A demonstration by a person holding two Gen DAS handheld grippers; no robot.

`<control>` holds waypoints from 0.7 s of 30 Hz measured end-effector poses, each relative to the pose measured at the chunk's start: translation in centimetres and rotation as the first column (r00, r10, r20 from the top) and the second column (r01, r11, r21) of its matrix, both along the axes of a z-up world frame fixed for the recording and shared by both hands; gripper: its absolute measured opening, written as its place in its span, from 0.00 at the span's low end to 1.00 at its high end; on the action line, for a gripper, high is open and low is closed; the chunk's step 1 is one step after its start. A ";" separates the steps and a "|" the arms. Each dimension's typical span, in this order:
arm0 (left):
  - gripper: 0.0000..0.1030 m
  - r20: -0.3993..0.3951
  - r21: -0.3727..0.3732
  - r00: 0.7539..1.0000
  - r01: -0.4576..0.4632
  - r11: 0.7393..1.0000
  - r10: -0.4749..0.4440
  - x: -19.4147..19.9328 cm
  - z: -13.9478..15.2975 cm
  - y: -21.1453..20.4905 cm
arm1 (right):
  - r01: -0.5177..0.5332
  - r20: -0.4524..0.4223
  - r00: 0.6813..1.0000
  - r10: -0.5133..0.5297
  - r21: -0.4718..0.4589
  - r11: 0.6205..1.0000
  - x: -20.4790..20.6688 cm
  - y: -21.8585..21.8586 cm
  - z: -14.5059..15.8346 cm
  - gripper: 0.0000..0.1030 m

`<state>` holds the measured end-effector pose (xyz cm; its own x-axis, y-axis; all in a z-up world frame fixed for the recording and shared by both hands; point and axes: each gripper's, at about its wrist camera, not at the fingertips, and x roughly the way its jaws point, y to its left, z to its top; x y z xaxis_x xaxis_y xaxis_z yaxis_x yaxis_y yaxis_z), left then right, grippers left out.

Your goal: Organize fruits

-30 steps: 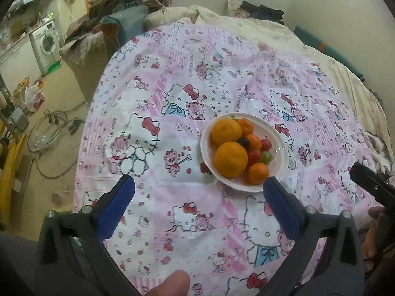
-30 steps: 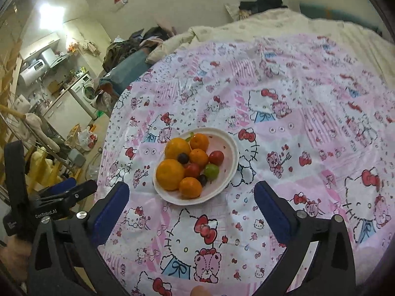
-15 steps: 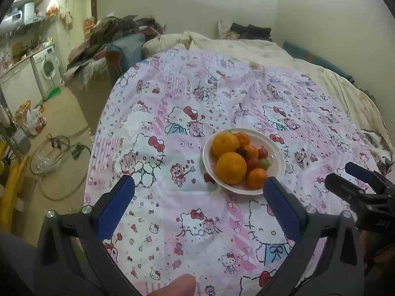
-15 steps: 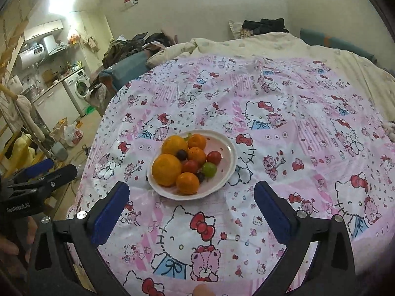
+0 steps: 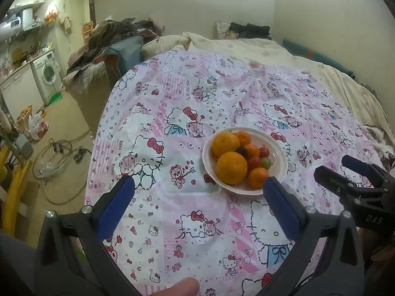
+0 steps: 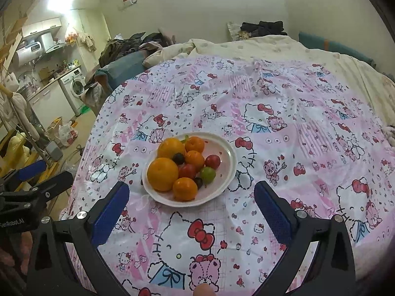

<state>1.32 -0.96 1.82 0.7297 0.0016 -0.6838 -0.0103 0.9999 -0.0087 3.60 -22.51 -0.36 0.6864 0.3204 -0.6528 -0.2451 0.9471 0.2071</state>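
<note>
A white plate (image 6: 228, 153) of fruit sits on a pink cartoon-print cloth (image 6: 284, 128) spread over a bed, and it serves as the landmark here. On the plate lie two large oranges (image 6: 163, 174), side by side at the plate's left, three smaller tangerines (image 6: 185, 188), red tomatoes (image 6: 212, 161), one green tomato (image 6: 207, 174) and dark grapes (image 6: 178, 158), all packed touching one another.

The left gripper (image 5: 198, 192) hangs above the cloth on the near side of the plate, its blue-padded jaws spread wide and empty; in its own view the right pad overlaps the plate's near rim. The right gripper (image 6: 191, 197) is likewise released, holding nothing, with the plate just beyond and between its two pads.

The right wrist view looks more squarely down into the plate, showing a second dark grape near the front tangerine and the bare right half of the plate; the left wrist view hides that grape behind the fruit. Each view shows the other gripper at its edge: the left view has the right gripper (image 5: 355, 180) right of the plate, the right view has the left gripper (image 6: 37, 185) left of it. A fingertip (image 5: 180, 287) shows at the bottom of the left view. A washing machine (image 5: 48, 76) stands far left of the plate.
</note>
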 end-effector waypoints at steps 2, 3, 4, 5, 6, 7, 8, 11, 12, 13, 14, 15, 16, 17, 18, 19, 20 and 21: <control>1.00 0.002 -0.002 1.000 0.000 1.000 0.000 0.0 0.0 -0.1 | 0.000 0.002 1.000 0.000 0.000 1.000 0.0 0.0 0.0 1.00; 1.00 0.000 -0.005 1.000 -0.003 1.000 0.003 0.1 0.0 -0.1 | 0.001 0.002 1.000 -0.001 0.001 1.000 0.0 0.0 0.0 1.00; 1.00 -0.002 -0.005 1.000 -0.004 1.000 0.004 0.1 0.0 -0.1 | 0.001 0.001 1.000 -0.001 0.003 1.000 0.0 0.0 0.0 1.00; 1.00 -0.004 -0.006 1.000 -0.005 1.000 0.005 0.1 0.0 -0.1 | 0.001 0.001 1.000 -0.001 0.002 1.000 0.0 0.0 0.0 1.00; 1.00 -0.006 -0.008 1.000 -0.008 1.000 0.007 0.1 0.0 -0.1 | 0.000 0.002 1.000 0.000 0.000 1.000 0.0 0.0 0.1 1.00; 1.00 -0.008 -0.009 1.000 -0.009 1.000 0.009 0.1 0.0 -0.2 | 0.002 0.004 1.000 -0.002 0.001 1.000 0.0 0.0 0.1 1.00; 1.00 -0.009 -0.010 1.000 -0.010 1.000 0.010 0.1 0.0 -0.1 | 0.004 0.006 1.000 -0.004 0.002 1.000 0.0 -0.1 0.1 1.00; 1.00 -0.008 -0.009 1.000 -0.011 1.000 0.011 0.1 0.0 -0.1 | 0.012 0.013 1.000 -0.012 0.003 1.000 -0.1 -0.1 0.3 1.00; 1.00 -0.008 -0.009 1.000 -0.011 1.000 0.010 0.1 0.0 -0.1 | 0.013 0.014 1.000 -0.013 0.006 1.000 -0.2 -0.3 0.4 1.00; 1.00 -0.007 -0.009 1.000 -0.011 1.000 0.011 0.1 0.0 -0.2 | 0.015 0.015 1.000 -0.015 0.010 1.000 -0.2 -0.4 0.5 1.00; 1.00 -0.008 -0.010 1.000 -0.011 1.000 0.011 0.1 0.0 -0.1 | 0.016 0.015 1.000 -0.016 0.010 1.000 -0.1 -0.4 0.5 1.00; 1.00 -0.006 -0.010 1.000 -0.012 1.000 0.012 0.2 0.0 -0.2 | 0.016 0.015 1.000 -0.017 0.009 1.000 -0.1 -0.3 0.5 1.00; 1.00 -0.006 -0.011 1.000 -0.014 1.000 0.014 0.2 0.0 -0.1 | 0.017 0.015 1.000 -0.017 0.008 1.000 -0.2 -0.4 0.5 1.00; 1.00 -0.006 -0.012 1.000 -0.015 1.000 0.015 0.2 0.0 0.1 | 0.017 0.015 1.000 -0.018 0.008 1.000 -0.2 -0.4 0.6 1.00; 1.00 -0.007 -0.013 1.000 -0.016 1.000 0.016 0.3 -0.1 0.1 | 0.017 0.016 1.000 -0.017 0.007 1.000 -0.3 -0.3 0.6 1.00; 1.00 -0.008 -0.014 1.000 -0.016 1.000 0.016 0.3 -0.1 0.1 | 0.017 0.017 1.000 -0.018 0.007 1.000 -0.2 -0.4 0.6 1.00; 1.00 -0.007 -0.014 1.000 -0.015 1.000 0.015 0.2 0.0 0.2 | 0.018 0.018 1.000 -0.018 0.006 1.000 -0.3 -0.4 0.6 1.00; 1.00 -0.007 -0.013 1.000 -0.015 1.000 0.015 0.2 0.0 0.2 | 0.018 0.019 1.000 -0.018 0.005 1.000 -0.3 -0.3 0.6 1.00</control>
<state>1.54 -0.75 1.78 0.7248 0.0035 -0.6890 -0.0250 0.9995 -0.0212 3.35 -22.85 0.25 0.7042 0.3113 -0.6381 -0.2323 0.9503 0.2073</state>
